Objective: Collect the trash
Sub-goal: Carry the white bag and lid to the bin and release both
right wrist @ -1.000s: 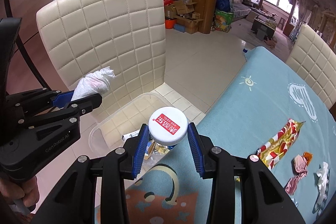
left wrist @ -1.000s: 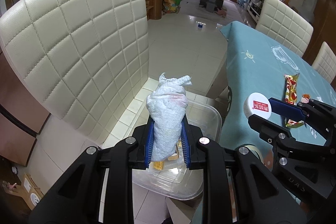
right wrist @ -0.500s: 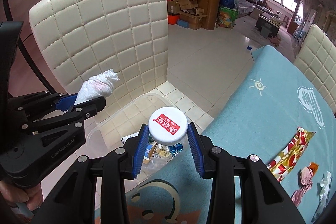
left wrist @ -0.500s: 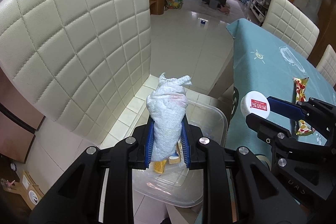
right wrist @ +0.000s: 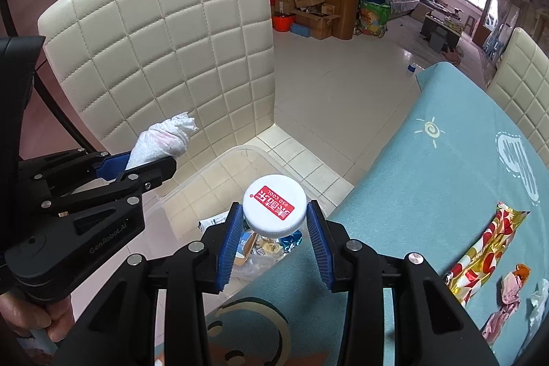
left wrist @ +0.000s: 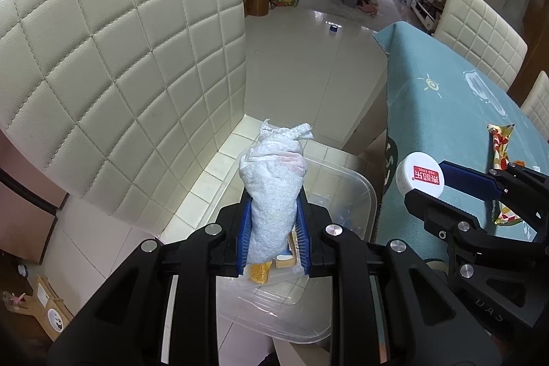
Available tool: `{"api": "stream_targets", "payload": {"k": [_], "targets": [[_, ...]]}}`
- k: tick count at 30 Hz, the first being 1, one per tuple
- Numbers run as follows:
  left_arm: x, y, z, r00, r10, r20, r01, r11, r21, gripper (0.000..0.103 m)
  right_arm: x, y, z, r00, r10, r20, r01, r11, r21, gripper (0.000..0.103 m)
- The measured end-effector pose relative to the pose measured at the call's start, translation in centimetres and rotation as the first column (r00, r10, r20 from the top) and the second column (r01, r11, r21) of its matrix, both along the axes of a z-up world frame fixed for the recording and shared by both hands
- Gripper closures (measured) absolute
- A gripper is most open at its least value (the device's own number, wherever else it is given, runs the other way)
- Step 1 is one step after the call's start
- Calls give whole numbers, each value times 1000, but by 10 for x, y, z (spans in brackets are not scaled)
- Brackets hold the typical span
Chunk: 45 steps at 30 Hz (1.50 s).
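Directly below both tools lay the clear plastic bin [left wrist: 357, 191], set on the seat of the cream chair [left wrist: 113, 57] beside the desk [right wrist: 429, 180]. The left tool [left wrist: 273, 234] was clenched on a wadded white tissue [left wrist: 272, 191], held upright with its long axis along the fingers and its lower end over the bin's middle. The right tool [right wrist: 274, 237] was clamped on a white-capped bottle [right wrist: 274, 207], which appeared to hang at the bin's desk-side rim, though the body was hidden under the cap. The tissue was judged the better placed for a straight drop; the bottle seemed to need a small shift toward the chair back first.
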State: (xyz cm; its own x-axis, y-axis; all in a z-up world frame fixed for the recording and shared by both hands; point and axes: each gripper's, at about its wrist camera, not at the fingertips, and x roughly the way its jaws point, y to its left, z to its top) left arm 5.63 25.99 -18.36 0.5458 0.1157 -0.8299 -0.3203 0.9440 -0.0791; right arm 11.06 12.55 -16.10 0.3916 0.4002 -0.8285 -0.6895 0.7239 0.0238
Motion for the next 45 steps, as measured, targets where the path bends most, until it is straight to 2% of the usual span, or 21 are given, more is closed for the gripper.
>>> {"api": "stream_targets", "payload": {"k": [5, 7, 8, 9, 33, 34, 37, 39, 45], "targets": [[1, 0, -1, 1000, -2, -5, 2, 1000, 0, 79, 3, 0, -4, 1000, -14, -28, 14, 1000, -13, 64], [1, -1, -1, 1000, -2, -7, 2, 1000, 0, 79, 5, -2, -4, 999, -24, -40, 23, 1000, -8, 57], [1, -1, -1, 1000, -1, -7, 1, 1000, 0, 79, 5, -3, -4, 999, -26, -45, 26, 1000, -7, 48], [1, -1, -1, 1000, 0, -8, 0, 1000, -1, 79, 5, -4, -3, 999, -29, -42, 29, 1000, -2, 46], [1, -17, 4, 999, -31, -18, 31, 1000, -2, 76, 3, -18, -2, 996, -84, -1, 84, 996, -32, 45], [2, -15, 3, 999, -29, -21, 29, 999, -13, 72, 4, -19, -2, 996, -87, -1, 87, 996, -32, 45], [1, -13, 5, 1000, 4, -12, -4, 1000, 2, 26, 5, -20, -2, 996, -91, -2, 91, 995, -33, 45], [-1, -11, 9, 1000, 12, 12, -12, 1000, 7, 24, 7, -21, -2, 995, -96, -2, 96, 995, -33, 45], [-5, -13, 11, 1000, 10, 10, -10, 1000, 11, 23, 6, -24, 0, 994, -109, -1, 109, 993, -35, 45]]}}
